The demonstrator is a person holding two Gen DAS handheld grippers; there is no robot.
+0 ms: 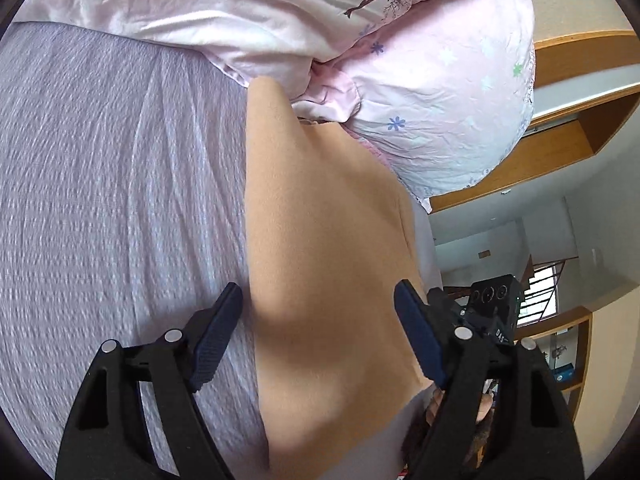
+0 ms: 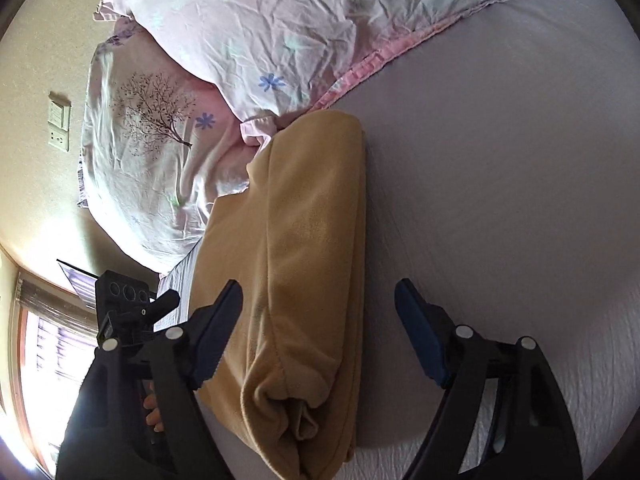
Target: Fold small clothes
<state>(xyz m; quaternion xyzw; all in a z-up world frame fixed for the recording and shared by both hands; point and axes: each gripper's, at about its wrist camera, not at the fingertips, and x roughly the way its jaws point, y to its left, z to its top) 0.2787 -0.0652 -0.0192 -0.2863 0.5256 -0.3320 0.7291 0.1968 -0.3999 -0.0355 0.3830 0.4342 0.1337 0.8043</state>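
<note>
A tan fleece garment (image 1: 324,248) lies folded in a long strip on the grey bed sheet (image 1: 112,184). It also shows in the right wrist view (image 2: 308,264), with layered folds and a rolled end near the camera. My left gripper (image 1: 318,316) is open, its fingers astride the garment's near part, holding nothing. My right gripper (image 2: 318,316) is open over the garment's near end, left finger (image 2: 218,336) above the cloth, right finger (image 2: 420,340) above the sheet. The other gripper's body shows in each view (image 1: 494,300) (image 2: 124,304).
Pink floral pillows (image 1: 440,92) (image 2: 280,40) lie at the garment's far end, touching it. The bed edge runs beside the garment, with a wooden frame (image 1: 552,148) and the room beyond. A wall with a switch (image 2: 58,120) and a window (image 2: 44,352) is at the left.
</note>
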